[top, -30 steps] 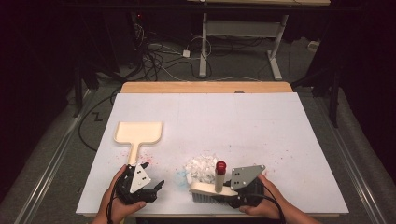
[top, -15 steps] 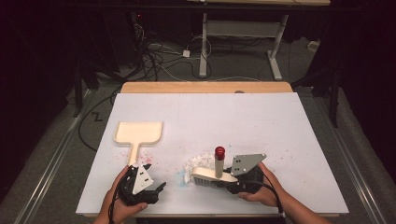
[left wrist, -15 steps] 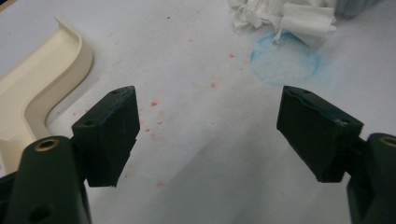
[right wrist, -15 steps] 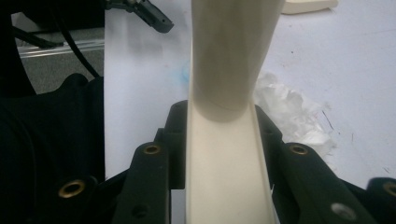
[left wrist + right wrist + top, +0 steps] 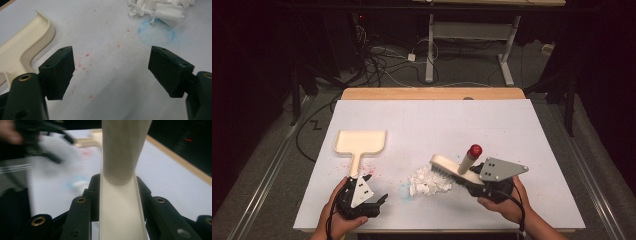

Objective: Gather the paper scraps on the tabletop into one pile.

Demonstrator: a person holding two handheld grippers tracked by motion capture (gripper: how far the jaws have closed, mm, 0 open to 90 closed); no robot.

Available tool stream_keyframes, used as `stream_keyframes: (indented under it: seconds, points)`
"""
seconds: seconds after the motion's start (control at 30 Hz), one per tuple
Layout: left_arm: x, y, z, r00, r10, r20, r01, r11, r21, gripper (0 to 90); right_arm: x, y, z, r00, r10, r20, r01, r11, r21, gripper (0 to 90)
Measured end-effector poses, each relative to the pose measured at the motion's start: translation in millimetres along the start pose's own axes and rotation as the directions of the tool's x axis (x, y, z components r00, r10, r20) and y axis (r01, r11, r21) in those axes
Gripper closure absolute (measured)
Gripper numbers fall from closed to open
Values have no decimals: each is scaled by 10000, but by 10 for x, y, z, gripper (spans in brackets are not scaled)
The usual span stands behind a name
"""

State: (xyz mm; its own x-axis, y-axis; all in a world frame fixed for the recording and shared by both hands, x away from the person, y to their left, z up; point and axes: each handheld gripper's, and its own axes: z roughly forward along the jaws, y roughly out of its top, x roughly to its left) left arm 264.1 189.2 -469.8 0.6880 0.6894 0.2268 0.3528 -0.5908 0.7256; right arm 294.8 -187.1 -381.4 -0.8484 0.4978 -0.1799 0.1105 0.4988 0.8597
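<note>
Your right tool [image 5: 472, 181] is clamping the brush [image 5: 451, 169] above the paper scraps [image 5: 428, 181] (bristles angling down-left), while the dustpan [image 5: 360, 142] is lying further left, handle pointing at your wide-open, empty left tool [image 5: 374, 201].

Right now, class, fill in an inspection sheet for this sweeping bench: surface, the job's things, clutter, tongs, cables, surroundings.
Surface: white table sheet, red specks and a blue ring stain.
Job's things: cream brush with red-tipped handle, tilted above the heap; cream plastic dustpan lying flat; white shredded paper heap.
Clutter: nothing seen.
Tongs: left tongs open, holding nothing; right tongs shut on the brush.
Cables: a tangle on the floor behind the table.
Surroundings: dark room, metal desk frame.
</note>
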Motion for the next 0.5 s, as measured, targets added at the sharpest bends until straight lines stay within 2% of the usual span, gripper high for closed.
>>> stream_keyframes:
  seconds: [0.03, 0.1, 0.17, 0.2, 0.33, 0.4, 0.5]
  points:
    - [-2, 2, 3, 10000, 24, -1, -24, 10000, 10, 204, -47, -26, 24, 9983, 356, 470, -361, 9993, 88, 675]
    - [-5, 7, 6, 10000, 65, 5, -65, 10000, 27, 204, -112, -96, 110, 9882, 784, 1313, -824, 9963, 250, 675]
    - [-7, 11, 7, 10000, 76, 13, -76, 10000, 35, 204, -121, -161, 234, 9717, 792, 2227, -928, 9944, 510, 675]
    - [-7, 12, 8, 10000, 70, 23, -70, 10000, 34, 204, -123, -190, 300, 9649, 826, 2494, -1000, 9933, 581, 675]
    - [-8, 8, 24, 10000, 82, 32, -83, 9999, 91, 204, -101, -281, 556, 9477, 948, 3047, -1310, 9863, 1006, 675]
    - [-11, 9, 21, 9999, 97, 59, -97, 9999, 77, 204, -76, -294, 678, 9467, 1053, 3044, -1468, 9823, 1167, 676]
    - [-10, 5, 13, 9999, 75, 78, -75, 10000, 38, 204, 21, -255, 803, 9499, 1096, 2928, -1512, 9808, 1232, 675]
